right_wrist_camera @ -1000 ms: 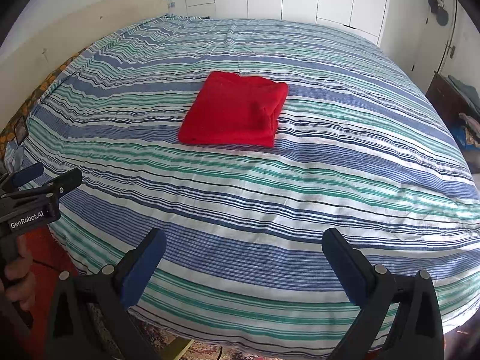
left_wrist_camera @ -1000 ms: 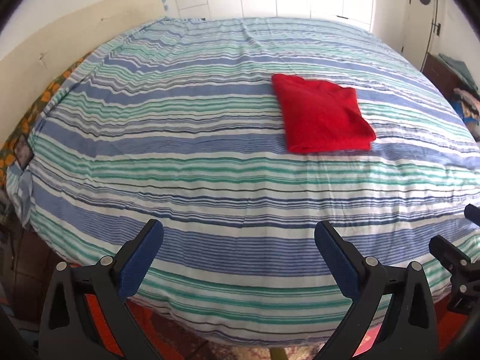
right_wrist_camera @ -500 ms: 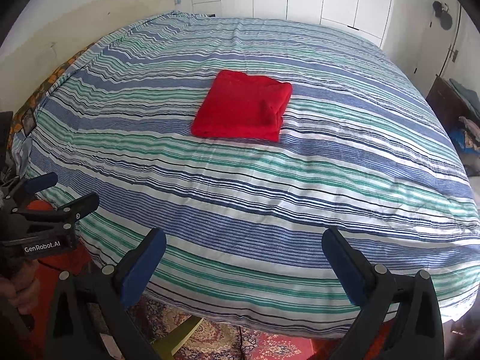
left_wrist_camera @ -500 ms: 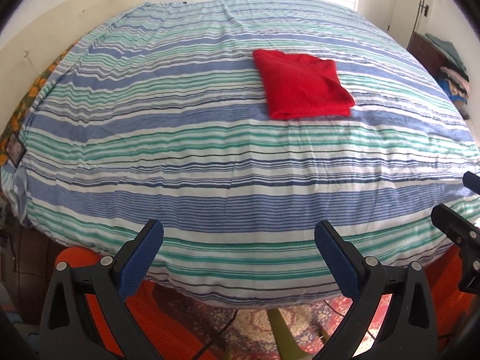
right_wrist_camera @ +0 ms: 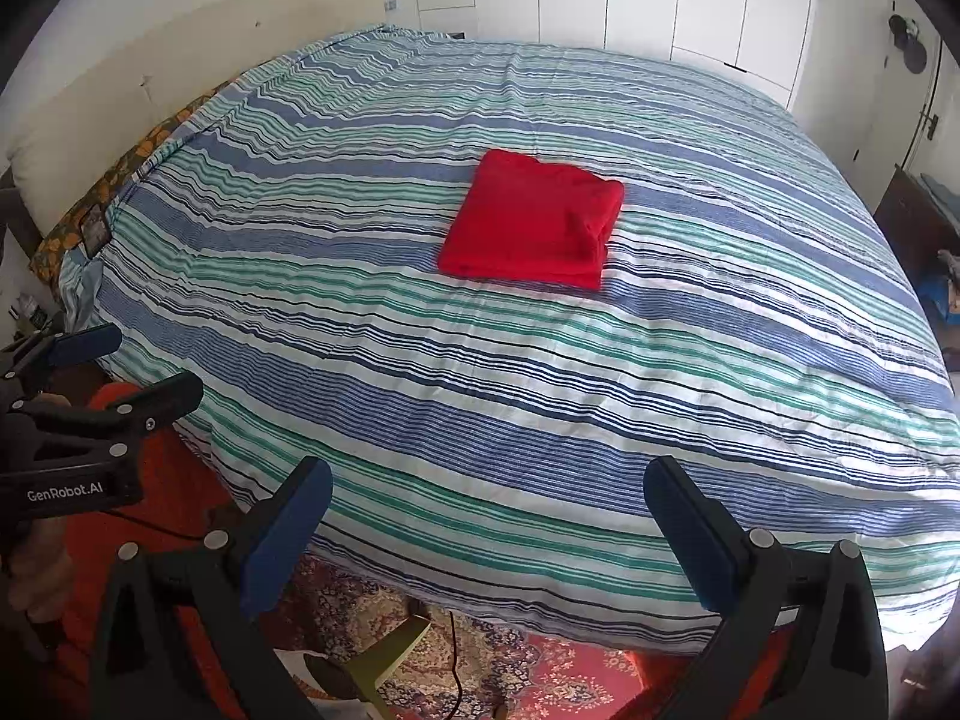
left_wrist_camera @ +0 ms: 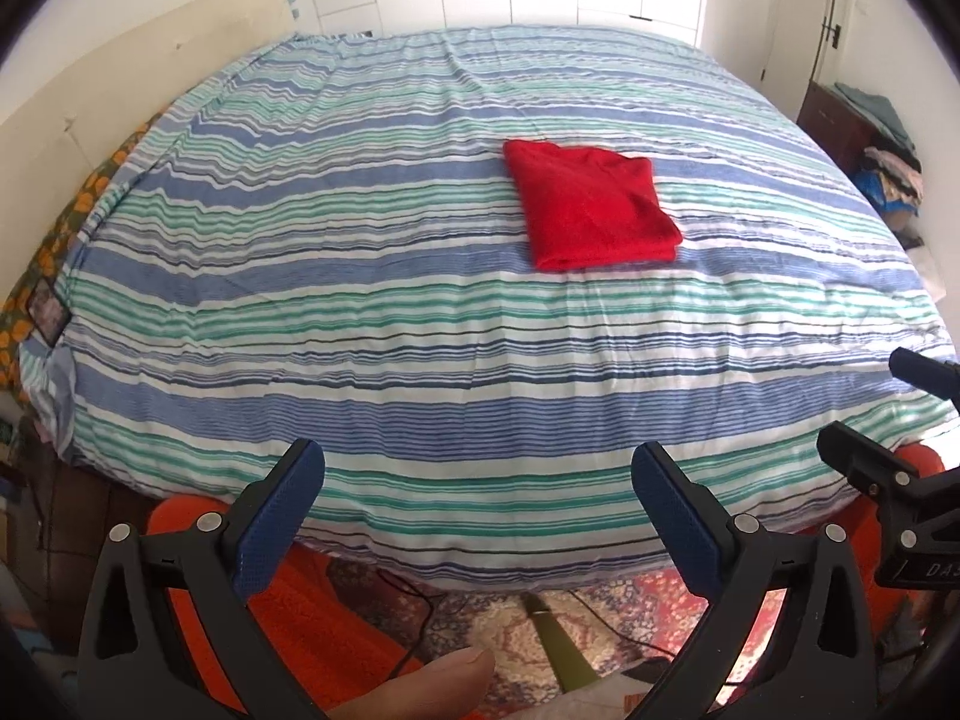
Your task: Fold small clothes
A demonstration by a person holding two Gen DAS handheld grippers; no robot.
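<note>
We've got the red garment (right_wrist_camera: pixel 531 228) lying folded into a neat square approx. mid-bed, on the striped bedspread (right_wrist_camera: pixel 540 408), well apart from both tools. Left gripper (left_wrist_camera: pixel 474 498) and right gripper (right_wrist_camera: pixel 489 516) both hang off the near edge of the bed, jaws spread wide, nothing in either. We'd judge this piece done, so it's the between-items step. Next move prob. calls for fetching another garment; none shows on the bedspread.
</note>
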